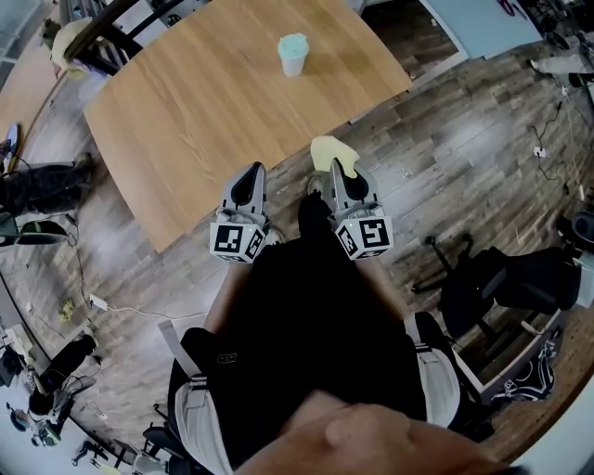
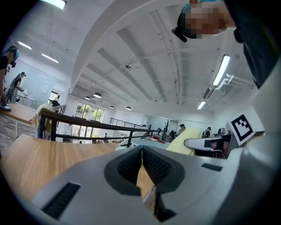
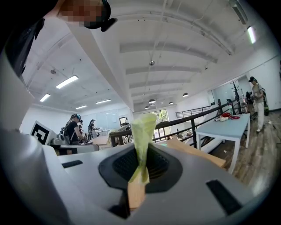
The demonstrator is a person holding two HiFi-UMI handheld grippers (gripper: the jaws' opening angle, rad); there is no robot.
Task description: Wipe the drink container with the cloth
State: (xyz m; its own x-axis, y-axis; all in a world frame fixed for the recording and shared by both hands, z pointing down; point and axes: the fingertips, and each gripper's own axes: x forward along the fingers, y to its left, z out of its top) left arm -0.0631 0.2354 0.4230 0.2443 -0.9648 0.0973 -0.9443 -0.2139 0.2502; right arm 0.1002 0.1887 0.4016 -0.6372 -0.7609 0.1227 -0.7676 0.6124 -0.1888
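A drink container (image 1: 293, 54), a white cup with a pale turquoise top, stands upright on the far part of the wooden table (image 1: 213, 111). My right gripper (image 1: 336, 173) is shut on a yellow-green cloth (image 1: 329, 152), held over the floor just off the table's near edge. In the right gripper view the cloth (image 3: 143, 136) sticks up from between the closed jaws of the right gripper (image 3: 140, 169). My left gripper (image 1: 248, 187) hangs over the near table edge, shut and empty. In the left gripper view, that gripper (image 2: 142, 165) has its pads pressed together. The cup is well beyond both grippers.
A dark railing (image 1: 97, 28) and a chair run along the table's far left corner. Wood-plank floor (image 1: 464, 158) lies to the right. A black bag (image 1: 520, 278) and a stand sit on the floor at right. Cables (image 1: 102, 301) trail at left.
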